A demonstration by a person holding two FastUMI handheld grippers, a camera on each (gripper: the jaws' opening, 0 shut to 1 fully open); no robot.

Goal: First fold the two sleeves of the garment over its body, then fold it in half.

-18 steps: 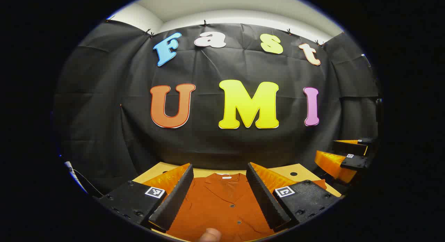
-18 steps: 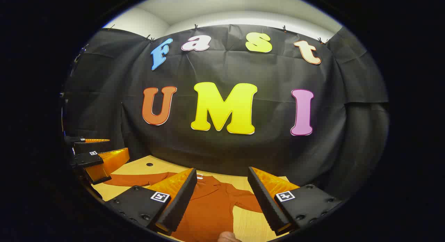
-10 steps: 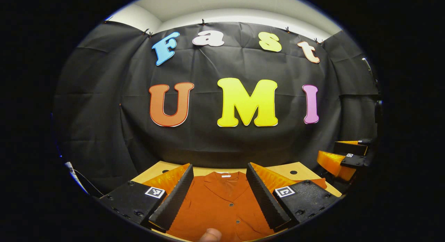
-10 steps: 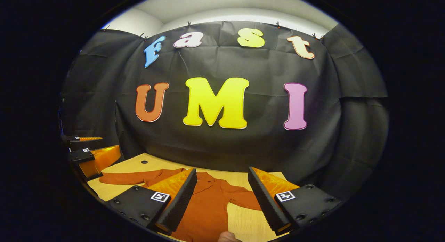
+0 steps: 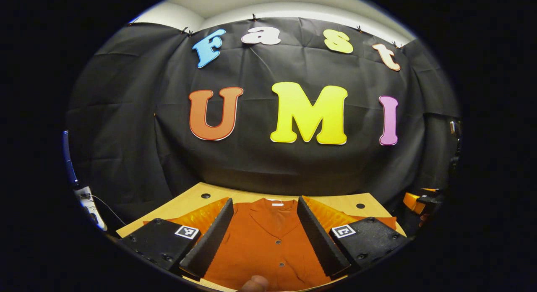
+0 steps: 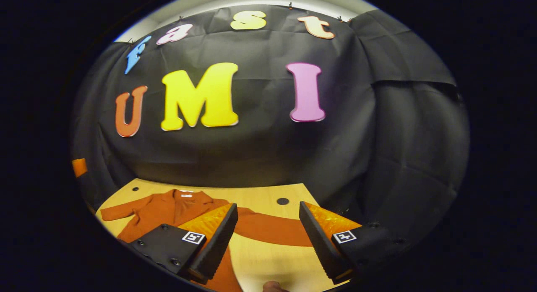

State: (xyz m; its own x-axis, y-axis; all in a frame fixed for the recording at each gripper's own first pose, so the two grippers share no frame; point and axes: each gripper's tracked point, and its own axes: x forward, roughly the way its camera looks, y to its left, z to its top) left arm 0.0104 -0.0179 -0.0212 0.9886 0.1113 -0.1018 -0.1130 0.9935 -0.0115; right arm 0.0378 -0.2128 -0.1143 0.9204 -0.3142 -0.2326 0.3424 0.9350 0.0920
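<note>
As we look along the left gripper [image 5: 264,235], we find its two fingers spread wide apart with nothing between them, hovering above the chest of a rust-orange garment [image 5: 268,241] that lies flat, front up, on a light wooden table [image 5: 335,202]. We see its collar toward the far edge, near the black cloth wall [image 5: 126,116], and small dark buttons running down its middle. At the far right edge of the left gripper view, part of the other gripper shows. In the right gripper view, the right gripper [image 6: 266,237] likewise stands with its fingers wide apart and empty, held above one sleeve [image 6: 268,229] stretched out sideways across the bare wood, while the garment's body lies to the left.
</note>
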